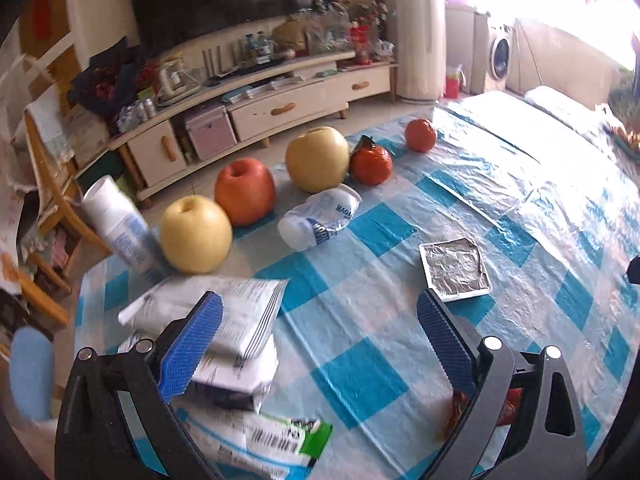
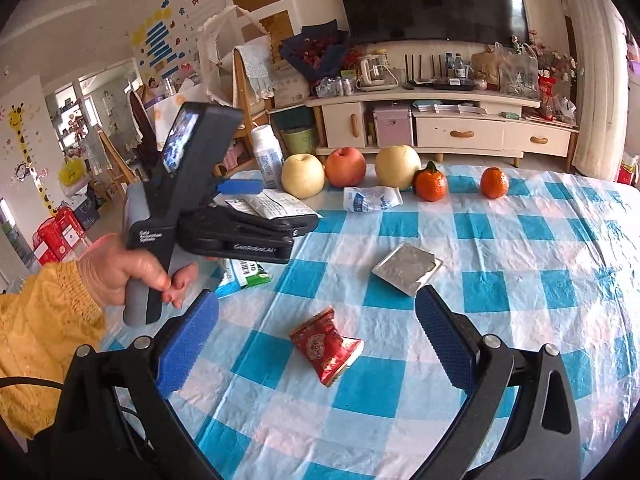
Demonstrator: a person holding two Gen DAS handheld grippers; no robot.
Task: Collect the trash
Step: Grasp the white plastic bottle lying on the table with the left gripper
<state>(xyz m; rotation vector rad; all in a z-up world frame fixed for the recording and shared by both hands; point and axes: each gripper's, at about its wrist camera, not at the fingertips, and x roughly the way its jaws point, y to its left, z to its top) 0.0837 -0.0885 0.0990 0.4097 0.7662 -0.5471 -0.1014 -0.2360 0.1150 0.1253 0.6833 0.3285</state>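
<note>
Seen from the right wrist, the left claw (image 2: 276,210) hangs wide open over white packets (image 2: 272,206) at the worktop's (image 2: 520,264) left edge, held by a hand (image 2: 132,268). The right claw (image 2: 316,334) also gapes, empty. Between its pads lies a crumpled red wrapper (image 2: 326,346); just ahead of its right pad (image 2: 444,340), a silvery foil sachet (image 2: 406,268). Further ahead lies what looks like a squashed white bottle (image 2: 372,199).
</note>
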